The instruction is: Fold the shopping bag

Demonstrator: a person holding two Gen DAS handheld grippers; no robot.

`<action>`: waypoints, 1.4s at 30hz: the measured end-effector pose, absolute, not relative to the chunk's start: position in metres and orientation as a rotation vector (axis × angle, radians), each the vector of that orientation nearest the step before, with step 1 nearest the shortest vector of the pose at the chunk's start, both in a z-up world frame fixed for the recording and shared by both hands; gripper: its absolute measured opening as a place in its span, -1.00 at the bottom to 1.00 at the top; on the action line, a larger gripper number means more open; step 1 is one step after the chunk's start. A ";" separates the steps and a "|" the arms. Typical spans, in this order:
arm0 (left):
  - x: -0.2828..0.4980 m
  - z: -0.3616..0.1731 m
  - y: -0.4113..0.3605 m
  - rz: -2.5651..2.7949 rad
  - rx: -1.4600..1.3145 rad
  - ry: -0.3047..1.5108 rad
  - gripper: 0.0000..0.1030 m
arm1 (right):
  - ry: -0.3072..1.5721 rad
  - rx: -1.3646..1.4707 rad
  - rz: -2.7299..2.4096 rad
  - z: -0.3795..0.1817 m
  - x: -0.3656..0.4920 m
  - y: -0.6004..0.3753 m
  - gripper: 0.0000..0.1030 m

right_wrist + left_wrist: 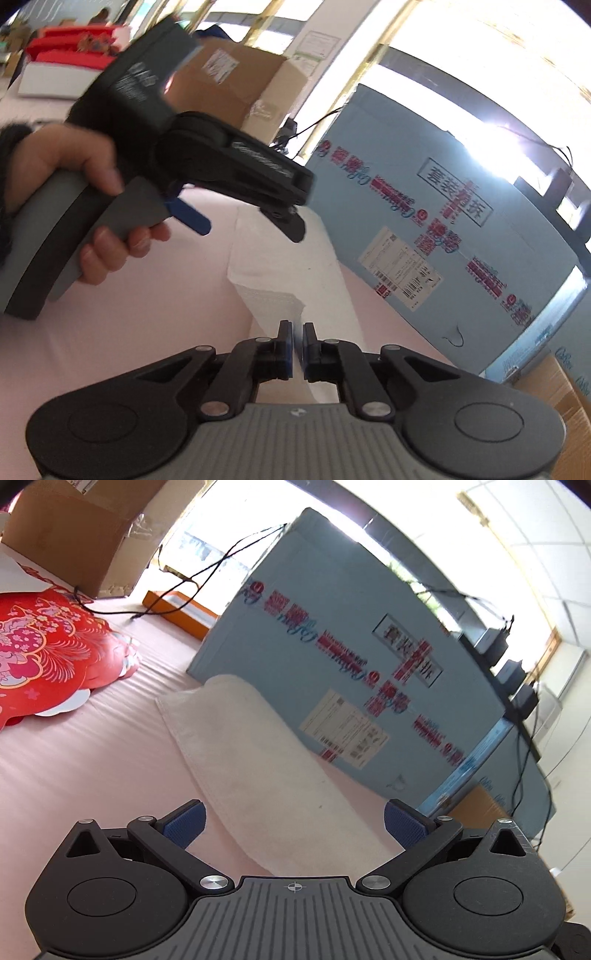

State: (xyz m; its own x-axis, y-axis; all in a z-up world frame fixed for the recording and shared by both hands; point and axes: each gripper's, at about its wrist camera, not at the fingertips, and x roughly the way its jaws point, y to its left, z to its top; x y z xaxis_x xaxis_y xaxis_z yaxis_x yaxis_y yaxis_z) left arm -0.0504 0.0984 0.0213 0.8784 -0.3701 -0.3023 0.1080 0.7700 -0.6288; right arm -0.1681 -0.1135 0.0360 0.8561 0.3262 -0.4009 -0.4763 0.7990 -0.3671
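Observation:
The white fabric shopping bag (pixel 255 760) lies folded into a long strip on the pink table cover, running away from me toward the blue box. My left gripper (pixel 294 821) is open and empty, hovering over the bag's near end with a finger on each side. In the right wrist view the bag (pixel 295 266) runs forward from my right gripper (pixel 297 345), whose jaws are nearly closed on the bag's near end. The left gripper (pixel 284 218), held by a hand, hangs above the bag's far part.
A large light-blue carton (pixel 369 686) stands right behind the bag, also in the right wrist view (pixel 461 229). A red patterned bag (pixel 48 650) lies at left. A brown cardboard box (pixel 74 535), an orange tray (pixel 177 609) and black cables lie farther back.

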 end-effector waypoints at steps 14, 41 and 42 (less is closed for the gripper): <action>-0.094 0.035 0.054 -0.292 -0.383 0.474 1.00 | 0.558 0.765 0.645 0.058 -0.130 -0.247 -0.93; -0.137 0.021 -0.073 -0.292 0.569 0.476 1.00 | 0.542 1.048 0.284 -0.029 -0.206 -0.355 -0.89; -0.138 0.018 -0.070 -0.259 0.605 0.475 1.00 | 0.541 1.023 0.281 -0.028 -0.205 -0.355 -0.86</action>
